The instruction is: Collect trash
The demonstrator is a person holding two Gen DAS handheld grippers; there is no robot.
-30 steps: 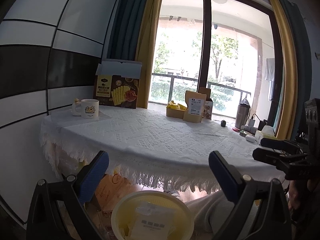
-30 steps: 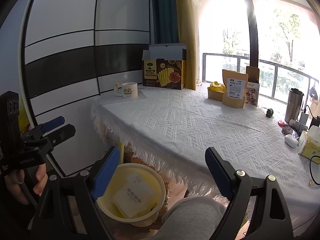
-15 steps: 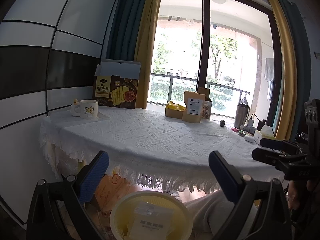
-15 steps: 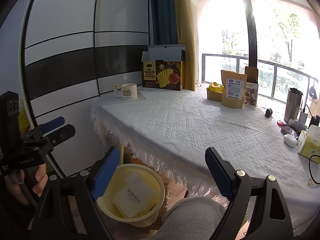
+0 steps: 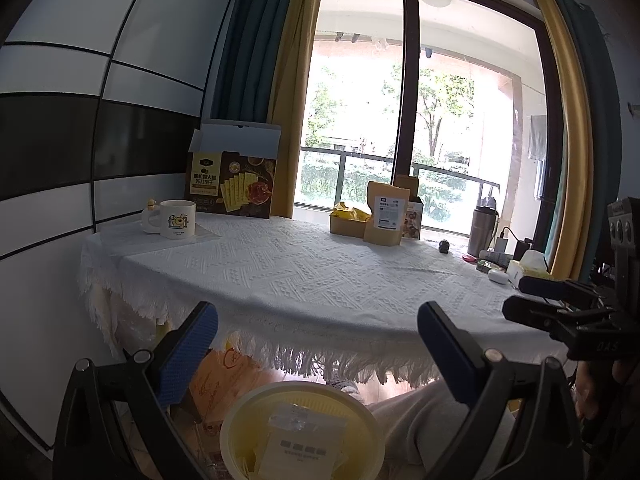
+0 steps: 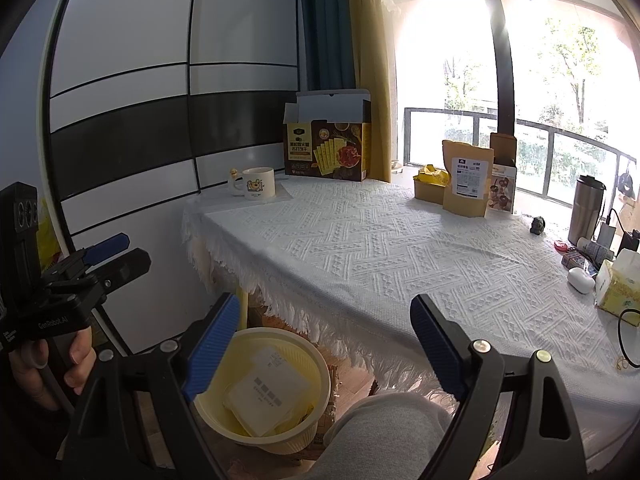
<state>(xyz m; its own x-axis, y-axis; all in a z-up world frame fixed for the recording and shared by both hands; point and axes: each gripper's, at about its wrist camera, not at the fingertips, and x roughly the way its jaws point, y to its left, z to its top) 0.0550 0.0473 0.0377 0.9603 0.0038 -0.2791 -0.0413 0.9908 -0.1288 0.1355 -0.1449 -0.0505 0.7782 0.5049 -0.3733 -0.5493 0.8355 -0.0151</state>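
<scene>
Below the near edge of the table (image 6: 360,264), on the floor, stands a yellow bin (image 6: 264,436) with a white packet (image 6: 272,388) lying flat inside it; in the left wrist view the same bin (image 5: 236,424) shows at the bottom with the packet (image 5: 300,448) in it. The left gripper (image 5: 316,336) hangs over the bin with its jaws wide apart and nothing between them. The right gripper (image 6: 324,332) also stands wide apart and empty, in front of the table's fringe, with a grey-clad knee (image 6: 384,432) below it. On the white cloth, a mug (image 6: 258,183) sits at the far left corner, beside an open cracker box (image 6: 328,152) at the far edge. Further right along the far edge stand a small yellow box (image 6: 430,188) and a brown pouch (image 6: 468,180), touching. A steel flask (image 6: 586,208) and a tissue pack (image 6: 620,284) sit toward the right end. A hand (image 6: 48,364) grips the left gripper's handle.
</scene>
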